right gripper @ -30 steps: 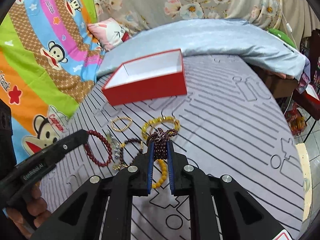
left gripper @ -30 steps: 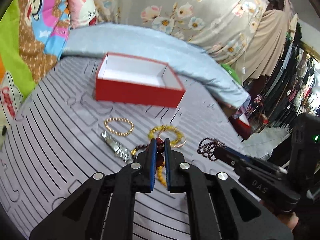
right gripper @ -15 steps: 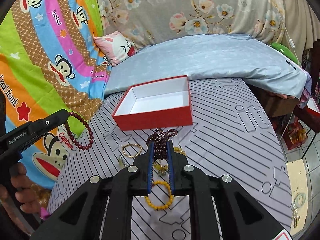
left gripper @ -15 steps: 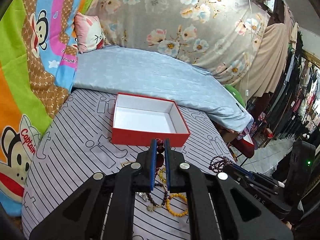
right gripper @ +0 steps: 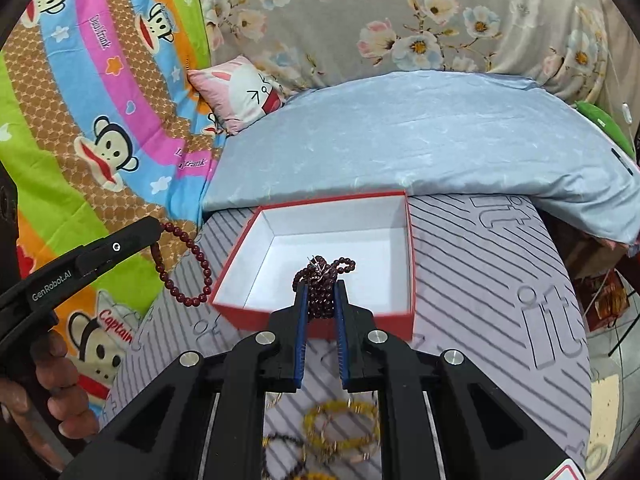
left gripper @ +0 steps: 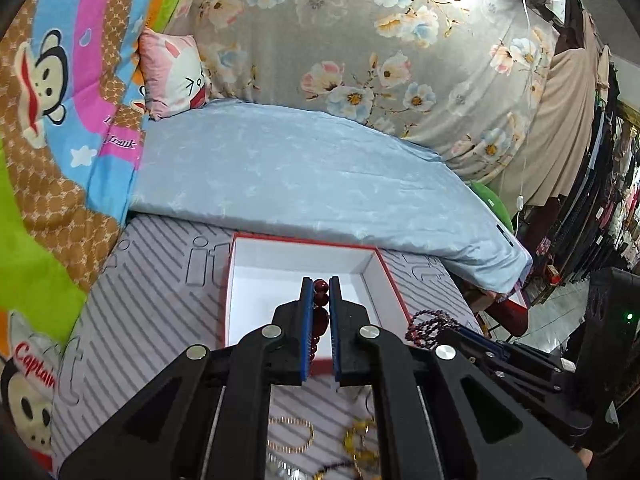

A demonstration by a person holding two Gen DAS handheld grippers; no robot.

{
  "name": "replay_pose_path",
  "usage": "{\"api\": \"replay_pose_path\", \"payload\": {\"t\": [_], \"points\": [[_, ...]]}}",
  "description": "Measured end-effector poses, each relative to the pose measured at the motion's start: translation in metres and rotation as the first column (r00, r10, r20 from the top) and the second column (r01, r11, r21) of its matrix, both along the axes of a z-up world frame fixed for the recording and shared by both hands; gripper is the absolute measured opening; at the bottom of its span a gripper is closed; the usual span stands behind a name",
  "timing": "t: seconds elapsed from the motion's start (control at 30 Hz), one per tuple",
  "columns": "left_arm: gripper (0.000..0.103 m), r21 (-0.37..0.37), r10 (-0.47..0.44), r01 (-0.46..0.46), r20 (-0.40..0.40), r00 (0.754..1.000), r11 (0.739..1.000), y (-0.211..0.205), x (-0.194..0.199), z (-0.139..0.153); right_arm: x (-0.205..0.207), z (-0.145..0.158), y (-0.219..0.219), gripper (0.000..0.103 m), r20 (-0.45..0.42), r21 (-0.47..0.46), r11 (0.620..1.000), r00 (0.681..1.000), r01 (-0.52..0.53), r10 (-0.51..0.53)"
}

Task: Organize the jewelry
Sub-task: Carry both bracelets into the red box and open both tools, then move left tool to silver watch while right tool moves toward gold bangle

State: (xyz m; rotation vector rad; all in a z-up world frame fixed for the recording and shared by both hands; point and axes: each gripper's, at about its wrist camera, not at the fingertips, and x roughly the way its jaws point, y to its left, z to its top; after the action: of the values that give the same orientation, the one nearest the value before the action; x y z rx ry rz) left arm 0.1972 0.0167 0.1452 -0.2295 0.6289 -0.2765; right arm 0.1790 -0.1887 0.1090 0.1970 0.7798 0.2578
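An open red box [left gripper: 264,276] with a white inside sits on the grey striped mat; it also shows in the right wrist view [right gripper: 360,236]. My left gripper [left gripper: 320,286] is shut on a red bead bracelet [left gripper: 320,300] and holds it above the box's near edge; the bracelet hangs in the right wrist view [right gripper: 188,268]. My right gripper [right gripper: 320,288] is shut on a dark maroon small-bead bracelet [right gripper: 320,276], held above the box's front wall; it shows in the left wrist view [left gripper: 428,324].
More jewelry lies on the mat near me: a yellow bead bracelet [right gripper: 340,428], a thin gold bracelet [left gripper: 290,434] and dark beads [right gripper: 280,440]. A light blue quilt [left gripper: 304,176] lies behind the box. A pink pillow [left gripper: 172,72] leans at the back left.
Both grippers have lifted their bracelets off the mat and moved forward to the red box. The box is now closer in both views.
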Motion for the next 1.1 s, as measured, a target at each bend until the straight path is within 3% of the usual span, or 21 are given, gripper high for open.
{"api": "replay_pose_path", "payload": {"t": [0.33,0.57,0.63,0.67,0.73,0.77,0.83,1.1], "points": [[0.007,0.007,0.011,-0.011,-0.066,0.998,1.0,-0.007,0.106,-0.041,0.113,-0.052,0.003,0.012,-0.095,-0.02,1.0,0.995,0.011,-0.013],[0.008,0.035,0.025,-0.021,-0.113,0.993,0.999,-0.01,0.145,-0.069,0.151,-0.08,0.009,0.013,-0.135,-0.045,0.999,0.991,0.008,-0.014],[0.008,0.037,0.033,-0.028,-0.125,0.992,0.999,-0.008,0.152,-0.076,0.158,-0.085,0.009,0.02,-0.144,-0.05,0.999,0.989,0.009,-0.016],[0.01,0.041,0.045,-0.04,-0.125,0.991,0.998,-0.007,0.154,-0.078,0.159,-0.086,0.008,0.029,-0.137,-0.059,0.998,0.99,0.021,-0.029],[0.032,0.046,0.083,-0.077,-0.122,0.989,0.996,0.0,0.156,-0.079,0.158,-0.084,0.006,0.046,-0.118,-0.09,0.995,0.991,0.045,-0.055],[0.039,0.046,0.094,-0.089,-0.119,0.988,0.995,0.003,0.155,-0.077,0.154,-0.079,0.005,0.051,-0.098,-0.099,0.993,0.993,0.056,-0.066],[0.049,0.052,0.124,-0.12,-0.098,0.987,0.991,0.01,0.148,-0.072,0.146,-0.07,0.002,0.052,-0.071,-0.105,0.992,0.995,0.064,-0.072],[0.054,0.051,0.162,-0.158,-0.094,0.982,0.986,0.031,0.089,-0.059,0.078,-0.048,-0.009,0.052,-0.049,-0.075,0.996,0.997,0.054,-0.058]]}}
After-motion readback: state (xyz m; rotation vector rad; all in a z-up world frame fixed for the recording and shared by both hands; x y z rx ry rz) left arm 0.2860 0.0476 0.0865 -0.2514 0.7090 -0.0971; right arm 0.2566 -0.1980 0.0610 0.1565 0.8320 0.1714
